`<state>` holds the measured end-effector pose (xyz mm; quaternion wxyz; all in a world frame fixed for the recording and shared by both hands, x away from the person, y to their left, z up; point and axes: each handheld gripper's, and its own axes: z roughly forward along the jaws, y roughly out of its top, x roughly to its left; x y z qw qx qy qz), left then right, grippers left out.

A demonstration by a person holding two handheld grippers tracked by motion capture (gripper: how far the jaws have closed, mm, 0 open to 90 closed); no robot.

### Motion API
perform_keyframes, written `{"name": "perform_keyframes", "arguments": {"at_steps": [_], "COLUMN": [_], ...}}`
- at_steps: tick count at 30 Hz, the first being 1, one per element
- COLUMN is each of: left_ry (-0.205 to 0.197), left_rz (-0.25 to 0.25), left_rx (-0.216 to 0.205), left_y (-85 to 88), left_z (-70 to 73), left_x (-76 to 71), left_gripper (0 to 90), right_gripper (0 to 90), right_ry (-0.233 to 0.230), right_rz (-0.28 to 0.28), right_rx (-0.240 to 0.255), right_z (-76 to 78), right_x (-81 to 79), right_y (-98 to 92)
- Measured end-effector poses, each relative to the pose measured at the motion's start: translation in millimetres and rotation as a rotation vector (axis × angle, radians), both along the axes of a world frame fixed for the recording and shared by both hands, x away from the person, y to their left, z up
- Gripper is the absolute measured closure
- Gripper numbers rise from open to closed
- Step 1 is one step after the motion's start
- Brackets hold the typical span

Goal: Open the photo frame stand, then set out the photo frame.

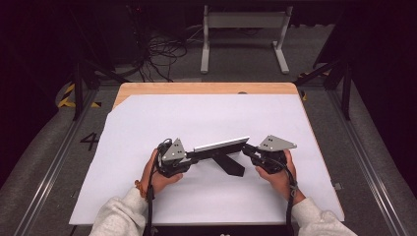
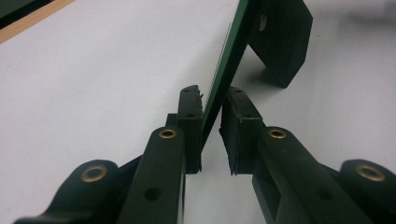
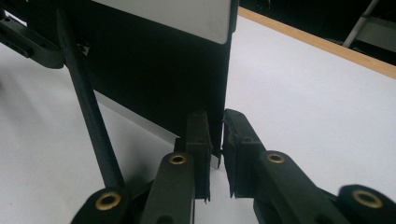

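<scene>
A thin flat panel (image 1: 221, 144) with a pale face and a black back stands on edge on the white sheet, propped by a black fold-out stand (image 1: 232, 165). My left gripper (image 1: 193, 156) holds its left end. In the left gripper view the panel's thin edge (image 2: 229, 60) runs up between the pads of that gripper (image 2: 212, 126), and the stand (image 2: 280, 37) shows beyond. My right gripper (image 1: 247, 150) holds the right end. In the right gripper view, its pads (image 3: 215, 140) pinch the lower corner of the dark back (image 3: 154, 70), beside the stand's strut (image 3: 86, 102).
The white sheet (image 1: 196, 113) covers most of a wooden table (image 1: 206, 88) and lies bare around the panel. Beyond the far edge, a white metal stand (image 1: 243, 29) and loose cables (image 1: 162, 54) sit on the grey floor. Dark rails run along both sides.
</scene>
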<state>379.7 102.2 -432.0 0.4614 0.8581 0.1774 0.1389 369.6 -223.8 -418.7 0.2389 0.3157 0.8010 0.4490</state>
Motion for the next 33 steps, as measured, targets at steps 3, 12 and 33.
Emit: {"name": "perform_keyframes", "arguments": {"at_steps": [3,12,33], "left_ry": [-0.002,-0.006,-0.015], "left_rz": [-0.002,0.0,-0.004], "left_rx": [0.0,0.007,0.024], "left_y": [0.0,-0.6,-4.3], "left_z": [0.0,0.1,0.4], "left_x": [0.1,-2.2,-10.3], "left_gripper": [78.2,78.6,78.9], "right_gripper": [81.7,81.7,81.0], "right_ry": [-0.001,-0.005,0.015], "right_rz": [0.002,0.005,0.013], "right_rx": [-0.002,-0.007,-0.002], "right_z": [0.0,0.2,-0.7], "right_x": [0.1,0.7,9.4], "right_y": [0.1,0.8,3.5]}}
